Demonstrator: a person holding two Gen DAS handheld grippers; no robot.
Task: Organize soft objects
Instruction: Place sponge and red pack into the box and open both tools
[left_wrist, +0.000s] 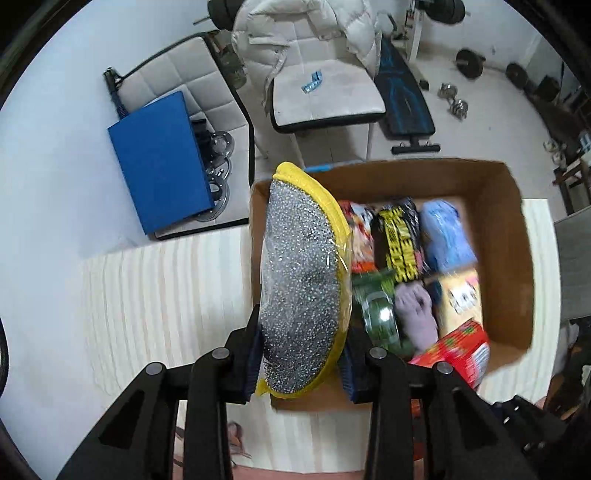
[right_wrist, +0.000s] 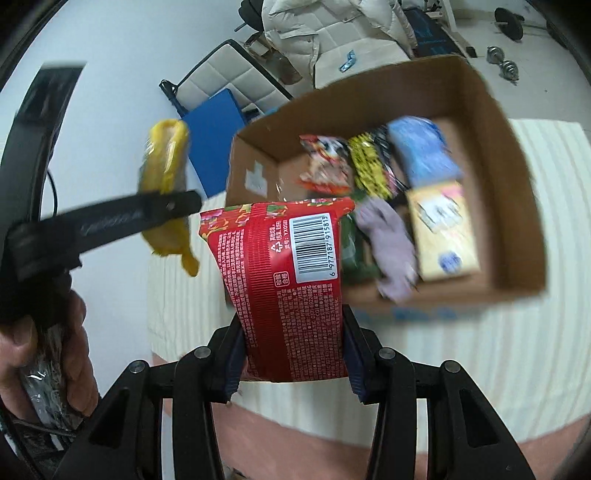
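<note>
Red packet, barcode 6977187915813, in right tool.

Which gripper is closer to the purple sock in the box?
Right. The right gripper, holding the red packet, sits beside the purple sock; the left gripper is farther out.

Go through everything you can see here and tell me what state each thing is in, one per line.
Left gripper: shut on the scouring pad.
Scouring pad: held up on edge, over the box's left wall.
Right gripper: shut on the red packet.
Red packet: held upright, sealed, barcode showing.
Cardboard box: open, partly filled with packets.
Tissue pack: lying flat in the box.
</note>
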